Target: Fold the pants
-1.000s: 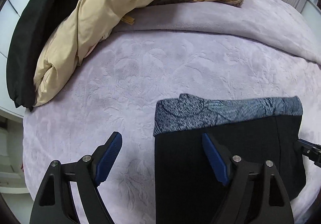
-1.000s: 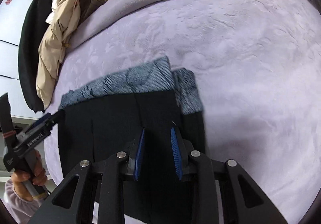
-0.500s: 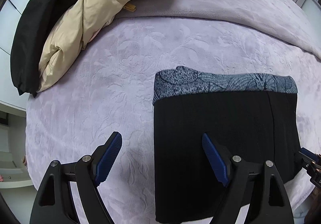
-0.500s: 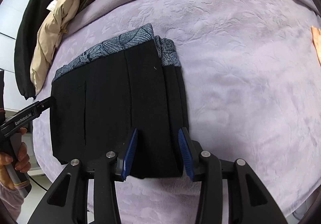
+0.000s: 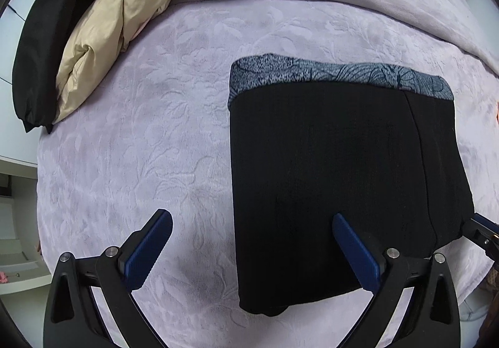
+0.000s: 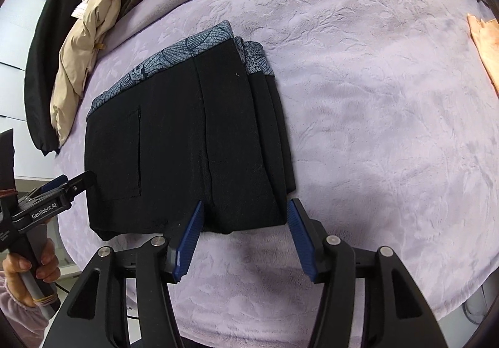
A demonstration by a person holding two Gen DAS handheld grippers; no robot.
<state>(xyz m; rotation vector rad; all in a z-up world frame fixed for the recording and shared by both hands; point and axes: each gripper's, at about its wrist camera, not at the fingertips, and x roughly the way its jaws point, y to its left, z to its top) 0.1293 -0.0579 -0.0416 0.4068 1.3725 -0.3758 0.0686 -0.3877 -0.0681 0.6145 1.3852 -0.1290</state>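
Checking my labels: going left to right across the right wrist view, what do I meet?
Left tongs → folded black pants → bare lilac blanket → orange cloth at the right edge.

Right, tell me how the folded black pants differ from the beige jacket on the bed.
The folded black pants lie flat in a neat rectangle; the beige jacket is heaped and crumpled. The pants sit near the bed's front edge, the jacket at the far left on a clothes pile. Both rest on the lavender blanket, untouched by either gripper.

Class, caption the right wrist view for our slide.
Open right gripper above folded black pants on a lilac blanket.
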